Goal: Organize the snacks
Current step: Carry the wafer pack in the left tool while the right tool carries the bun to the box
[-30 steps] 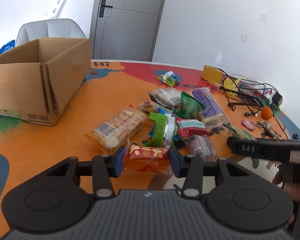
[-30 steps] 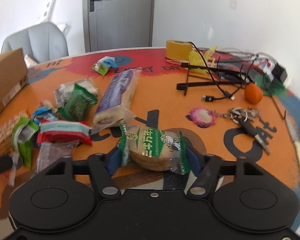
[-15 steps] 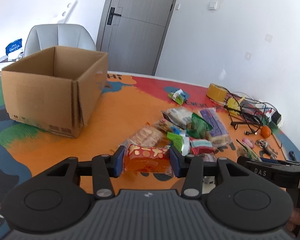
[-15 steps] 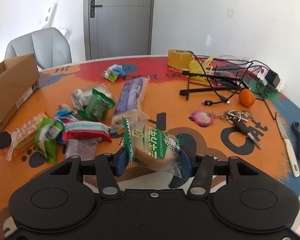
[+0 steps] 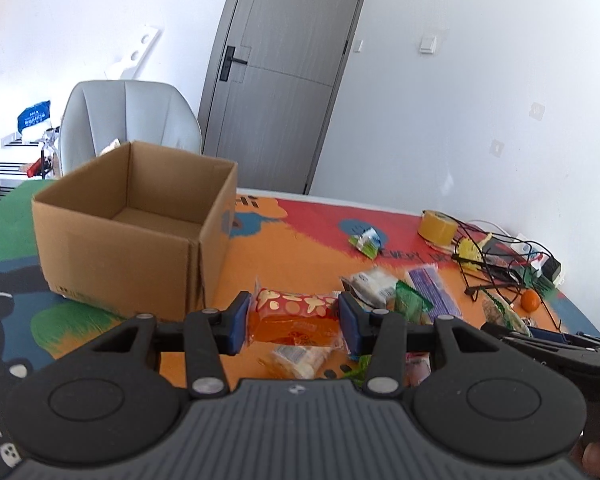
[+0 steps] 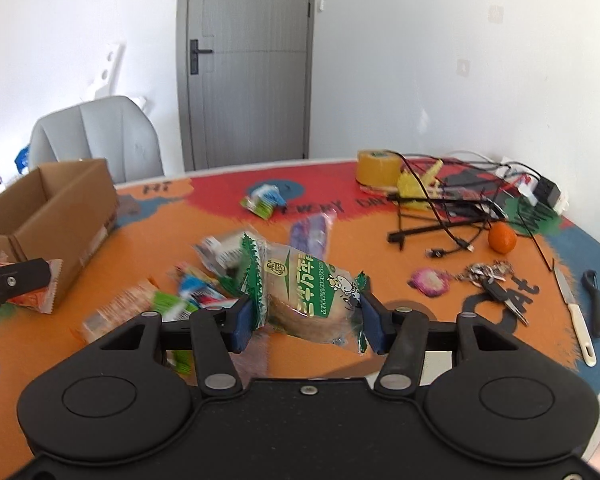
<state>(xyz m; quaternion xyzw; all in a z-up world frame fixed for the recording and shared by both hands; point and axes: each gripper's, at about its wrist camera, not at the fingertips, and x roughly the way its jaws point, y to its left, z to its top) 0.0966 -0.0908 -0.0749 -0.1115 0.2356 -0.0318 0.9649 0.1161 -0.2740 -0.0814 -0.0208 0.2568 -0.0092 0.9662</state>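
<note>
Left gripper [image 5: 293, 322] is closed partway on an orange pack [image 5: 294, 316], blue pads pressing both ends, pack clear of the table [image 5: 300, 248]. Right gripper [image 6: 309, 326] is clamped partway on a green-and-white cake pack [image 6: 308, 290], also off the table; its jaws closed in a little within the last second, and the pack sits tilted between the pads. Left view alone looks into the open box [image 5: 136, 224], showing its bare bottom; box stands on the table, ahead-left of the orange pack. Right view shows only the box's side and rim, plus the left gripper's finger with the orange pack just beside it. Remaining snacks [image 6: 204, 280] lie piled mid-table, blurred in the right view. Only the right view shows the keys [image 6: 494, 280], knife [image 6: 572, 312] and peeler [image 6: 596, 300]. Both show the tape roll [image 6: 378, 168], cables [image 6: 452, 208] and orange [image 6: 502, 238].
</note>
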